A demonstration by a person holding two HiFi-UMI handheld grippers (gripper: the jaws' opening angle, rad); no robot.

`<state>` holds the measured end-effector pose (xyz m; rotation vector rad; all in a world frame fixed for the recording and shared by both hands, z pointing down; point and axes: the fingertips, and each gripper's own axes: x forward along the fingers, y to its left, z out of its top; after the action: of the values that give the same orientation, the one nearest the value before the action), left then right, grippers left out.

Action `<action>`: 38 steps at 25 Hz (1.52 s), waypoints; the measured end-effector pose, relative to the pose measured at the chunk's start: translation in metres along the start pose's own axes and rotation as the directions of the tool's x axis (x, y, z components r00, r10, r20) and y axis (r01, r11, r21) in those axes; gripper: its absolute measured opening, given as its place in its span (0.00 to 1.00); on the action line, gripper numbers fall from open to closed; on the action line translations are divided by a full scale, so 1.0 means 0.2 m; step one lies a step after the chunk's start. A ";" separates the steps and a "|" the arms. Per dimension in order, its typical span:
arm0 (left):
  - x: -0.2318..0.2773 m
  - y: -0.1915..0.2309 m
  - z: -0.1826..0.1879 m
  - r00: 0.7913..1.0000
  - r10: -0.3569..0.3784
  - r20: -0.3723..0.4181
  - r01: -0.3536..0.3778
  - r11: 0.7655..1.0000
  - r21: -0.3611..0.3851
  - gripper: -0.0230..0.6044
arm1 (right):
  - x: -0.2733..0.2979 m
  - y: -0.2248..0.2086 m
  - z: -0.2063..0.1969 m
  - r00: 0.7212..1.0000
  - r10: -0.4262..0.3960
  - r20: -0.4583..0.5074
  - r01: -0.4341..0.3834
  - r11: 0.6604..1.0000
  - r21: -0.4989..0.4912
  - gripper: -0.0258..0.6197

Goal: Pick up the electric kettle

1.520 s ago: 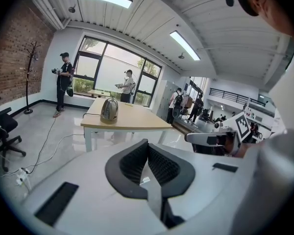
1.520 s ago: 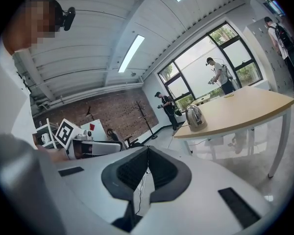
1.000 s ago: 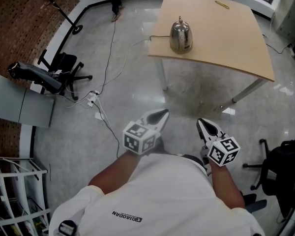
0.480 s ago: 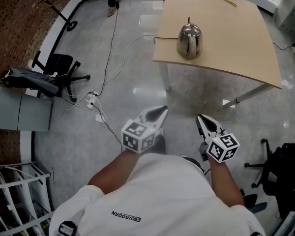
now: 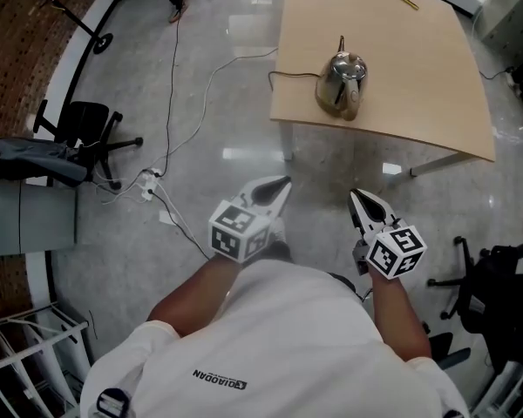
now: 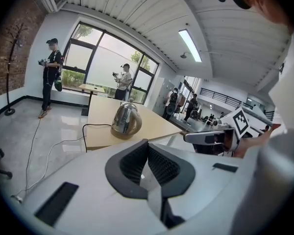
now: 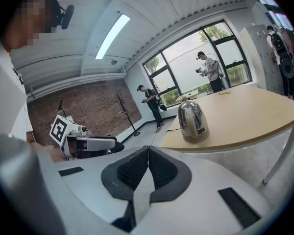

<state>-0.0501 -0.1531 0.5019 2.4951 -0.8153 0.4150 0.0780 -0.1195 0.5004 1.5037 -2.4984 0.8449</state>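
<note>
In the head view, the kettle [image 5: 342, 84] stands upright on the desk [image 5: 418, 68] in the upper middle of the frame. It is near the desk's lower edge and toward its left end. A dark cord [image 5: 289, 73] runs left from the kettle's base, over the desk edge and down to the floor [image 5: 200, 129]. A thin yellow stick [image 5: 405, 0] lies near the top of the desk, well apart from the kettle. An office chair [image 5: 78, 133] stands at the far left.

Both grippers sit in the lower half of the frame, over the floor and well short of the desk. The left gripper [image 5: 281, 183] is just left of centre and the right gripper [image 5: 355, 197] just right of it. Both point up the frame toward the desk. The kettle lies above them, roughly in line with the right gripper, and touches neither.

In the left gripper view, that gripper's fingers are pressed together with nothing between them. The kettle [image 6: 126, 121] shows above and slightly left of their tips, well apart from them. The right gripper [image 6: 188, 137] shows at the right of that frame.

In the right gripper view, its fingers are likewise pressed together and empty. The kettle [image 7: 191, 121] stands above and to the right of their tips, near the desk's rounded edge. The left gripper [image 7: 118, 146] shows at the left of that frame.
</note>
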 end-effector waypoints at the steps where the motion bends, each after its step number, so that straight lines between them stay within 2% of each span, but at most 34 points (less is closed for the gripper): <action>1: 0.02 0.03 0.02 1.000 -0.014 0.000 0.014 1.000 0.003 0.03 | 0.03 0.01 0.02 1.000 -0.007 0.002 0.007 1.000 -0.009 0.07; 5: 0.07 0.11 0.12 0.997 -0.081 0.005 0.081 0.997 0.021 0.03 | 0.12 0.07 0.08 0.999 -0.046 -0.005 0.045 0.996 -0.074 0.07; 11: 0.13 0.16 0.17 0.986 -0.168 -0.002 0.168 0.983 0.067 0.03 | 0.19 0.07 0.12 0.994 -0.108 0.004 0.108 0.993 -0.047 0.07; 18: 0.14 0.20 0.17 0.979 -0.205 -0.004 0.205 0.977 0.051 0.03 | 0.23 0.08 0.17 0.989 -0.145 0.006 0.145 0.987 -0.066 0.07; 25: 0.16 0.29 0.18 0.986 -0.167 0.012 0.167 0.986 0.032 0.03 | 0.29 0.03 0.19 0.987 -0.158 0.008 0.158 0.983 -0.094 0.07; 30: 0.18 0.34 0.23 0.992 -0.122 0.035 0.121 0.992 0.034 0.03 | 0.37 -0.13 0.23 0.987 -0.162 0.007 0.162 0.984 -0.076 0.07; 33: 0.20 0.38 0.25 0.996 -0.086 0.032 0.085 0.996 0.027 0.03 | 0.42 -0.27 0.27 0.979 -0.203 0.009 0.204 0.977 -0.070 0.07; 35: 0.21 0.41 0.26 0.997 -0.070 0.025 0.069 0.997 0.029 0.03 | 0.46 -0.37 0.31 0.968 -0.252 0.014 0.252 0.962 -0.105 0.07; 38: 0.25 0.44 0.32 0.998 -0.052 0.028 0.050 0.998 0.038 0.03 | 0.53 -0.49 0.36 0.951 -0.310 0.006 0.304 0.928 -0.217 0.08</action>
<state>-0.0566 -0.2722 0.5006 2.5560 -0.7600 0.3803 0.1211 -0.2736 0.5182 1.7260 -2.1667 0.5215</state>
